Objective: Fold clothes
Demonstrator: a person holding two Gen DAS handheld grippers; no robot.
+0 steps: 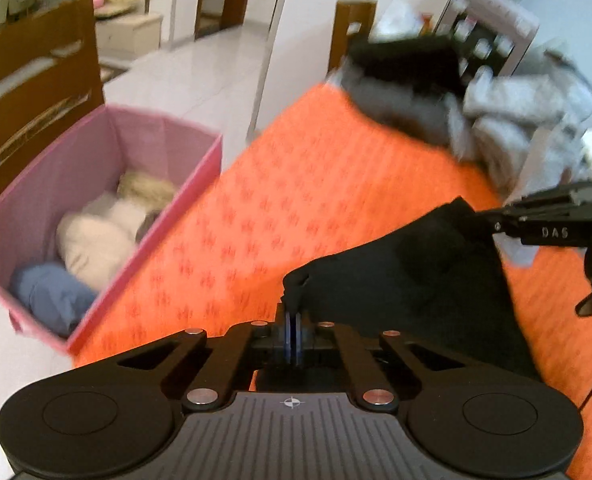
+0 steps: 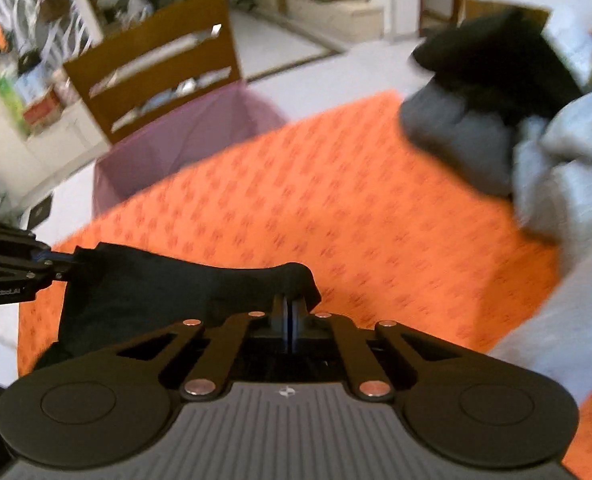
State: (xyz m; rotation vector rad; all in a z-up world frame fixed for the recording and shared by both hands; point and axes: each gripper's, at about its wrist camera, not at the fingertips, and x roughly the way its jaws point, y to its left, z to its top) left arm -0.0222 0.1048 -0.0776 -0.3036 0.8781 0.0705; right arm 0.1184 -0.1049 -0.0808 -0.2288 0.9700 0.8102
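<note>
At the far left, a pink fabric bin (image 1: 107,184) is standing just off the orange cloth (image 1: 296,200), holding rolled cream and blue items. The left gripper (image 1: 294,316) is pinching one corner of a black garment (image 1: 408,288), its jaws closed on the fabric right at the fingertips. The garment is hanging stretched across to the right gripper (image 1: 492,216), which is clamping the opposite corner. A wide bare stretch of orange cloth is lying open ahead of both. At the far right edge, a heap of grey and black clothes (image 2: 536,140) is crowding the cloth's corner.
</note>
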